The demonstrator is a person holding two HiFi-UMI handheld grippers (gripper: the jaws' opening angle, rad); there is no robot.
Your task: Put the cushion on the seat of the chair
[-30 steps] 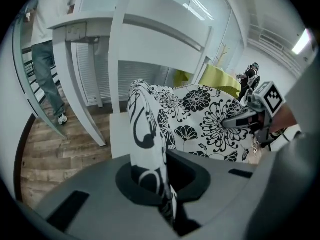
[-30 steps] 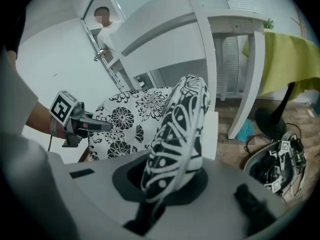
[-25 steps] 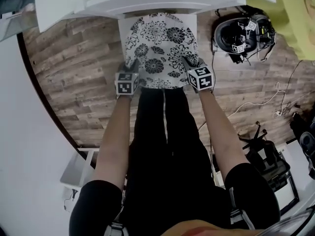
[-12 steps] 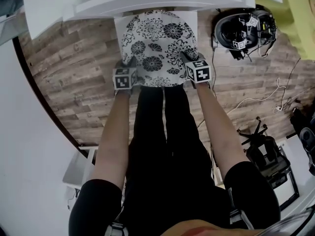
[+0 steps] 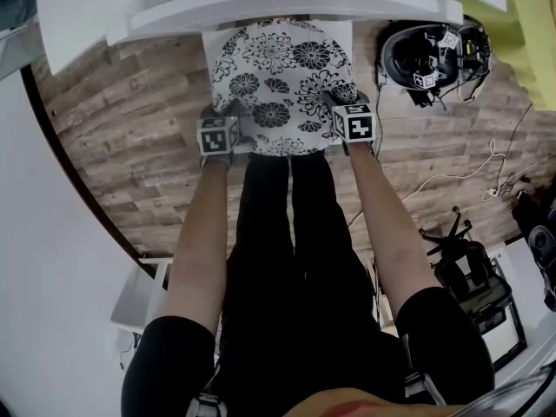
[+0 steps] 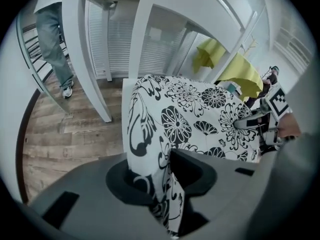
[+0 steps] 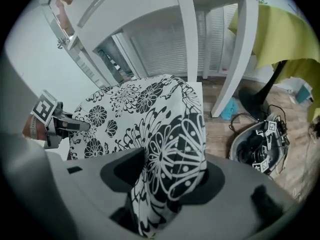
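**Cushion on the seat, both claws letting go**

Your left claw (image 5: 229,111) and right claw (image 5: 335,100) sit at the cushion's (image 5: 278,81) two near corners. Both are opening, each with a fold of printed fabric between its jaws (loose rather than pinched, by the look). The cushion lies flat ahead of both claws, spans the gap between them, and covers nearly all of the chair seat (image 5: 209,42). Neither hand is nearer. The likely next move is to draw both claws straight back off the corners. Open floor (image 5: 130,120) lies outside each claw. The table (image 5: 261,3) overhangs the cushion's far edge, so avoid lifting forward.
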